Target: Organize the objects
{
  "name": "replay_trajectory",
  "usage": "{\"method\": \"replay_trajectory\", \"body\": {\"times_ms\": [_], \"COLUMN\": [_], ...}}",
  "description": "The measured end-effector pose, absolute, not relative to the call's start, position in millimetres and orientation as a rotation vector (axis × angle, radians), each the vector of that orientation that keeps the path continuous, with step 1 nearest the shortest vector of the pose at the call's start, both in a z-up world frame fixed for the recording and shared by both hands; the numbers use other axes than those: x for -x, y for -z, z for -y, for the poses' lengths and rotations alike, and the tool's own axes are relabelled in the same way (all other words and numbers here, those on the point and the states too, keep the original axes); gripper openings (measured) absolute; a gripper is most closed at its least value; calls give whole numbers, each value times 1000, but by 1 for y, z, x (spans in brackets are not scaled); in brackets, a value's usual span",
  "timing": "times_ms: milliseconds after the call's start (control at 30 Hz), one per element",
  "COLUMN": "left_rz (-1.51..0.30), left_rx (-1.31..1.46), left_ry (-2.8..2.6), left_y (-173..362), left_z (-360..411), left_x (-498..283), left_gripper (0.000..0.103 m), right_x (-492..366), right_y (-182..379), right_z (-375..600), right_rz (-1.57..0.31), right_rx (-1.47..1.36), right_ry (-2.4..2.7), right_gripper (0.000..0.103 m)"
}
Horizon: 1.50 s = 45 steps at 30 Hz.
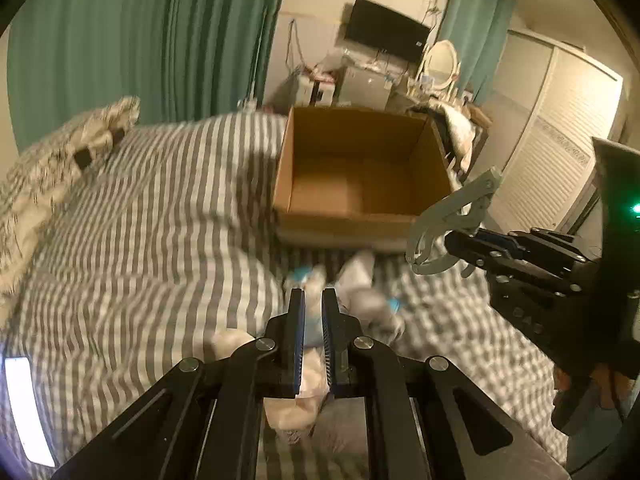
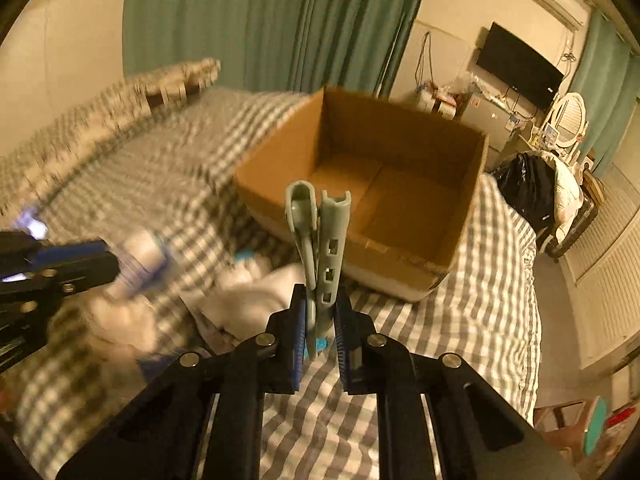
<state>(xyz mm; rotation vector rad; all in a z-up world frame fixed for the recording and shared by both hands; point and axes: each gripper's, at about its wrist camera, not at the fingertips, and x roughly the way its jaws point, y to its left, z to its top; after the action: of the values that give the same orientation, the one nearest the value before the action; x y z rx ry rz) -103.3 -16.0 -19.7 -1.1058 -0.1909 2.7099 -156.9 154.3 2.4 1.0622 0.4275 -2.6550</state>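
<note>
An open, empty cardboard box point(image 1: 360, 168) stands on the striped bed; it also shows in the right wrist view point(image 2: 384, 184). My right gripper point(image 2: 320, 304) is shut on a grey-green plastic clip point(image 2: 320, 236) and holds it up in front of the box; the clip also shows in the left wrist view point(image 1: 452, 220). My left gripper point(image 1: 313, 300) is shut on a soft pale bag or packet point(image 1: 304, 392), low over the bed. Several blurred white and blue items point(image 1: 360, 280) lie on the bed before the box.
Grey-and-white striped bedding point(image 1: 160, 220) covers the bed, with a patterned pillow point(image 1: 60, 160) at the left. A phone with a lit screen point(image 1: 28, 412) lies at the near left. Green curtains, a wall TV point(image 1: 384, 28) and a white wardrobe point(image 1: 560, 140) surround the bed.
</note>
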Motion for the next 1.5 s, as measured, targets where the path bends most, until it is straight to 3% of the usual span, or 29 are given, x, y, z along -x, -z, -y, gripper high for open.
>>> {"method": "replay_trajectory", "body": {"times_ms": [233,467,500,533,600,633,800,867,900,1000,1333,1500], "left_rz": [139,100,100,102,114,117,89,108,114,140,95,168], "left_rx": [1072,1324,1358,1396,1428,1430,1477,1465,1460,1414,1089,1015], "left_ry": [-2685,-2628,-2621,-2619,-2637,-2640,-2602,-2604,-2605,-2618,-2709,-2662], "left_y": [1,64,72,80,91,94,105,103,101,87,-11,-27], "left_z": [2,7,9,12,18,20,16,19,20,24,9,-2], "left_x": [125,132,130,128,123,120,115,115,115,114,149,198], "left_gripper": [9,18,28,46,67,69,69,53,33,20,19,19], "right_x": [153,147,147,146,146,146,145,141,140,134,144,178], "right_y": [-48,-21,-18,-15,-10,-7,-3,-4,-4,-10,-64,-79], "right_z": [-169,-182,-184,-185,-187,-186,-183,-181,-181,-180,-180,-183], "right_rz": [-364,-329,-323,-318,-312,-309,-299,-300,-302,-316,-330,-293], "right_rx": [-965,-1033,-1044,-1056,-1069,-1073,-1083,-1082,-1081,-1068,-910,-877], "right_ry": [2701,2686,2681,2675,2668,2665,2651,2647,2645,2651,2707,2731], "right_gripper": [12,12,12,12,12,12,12,12,12,12,12,12]}}
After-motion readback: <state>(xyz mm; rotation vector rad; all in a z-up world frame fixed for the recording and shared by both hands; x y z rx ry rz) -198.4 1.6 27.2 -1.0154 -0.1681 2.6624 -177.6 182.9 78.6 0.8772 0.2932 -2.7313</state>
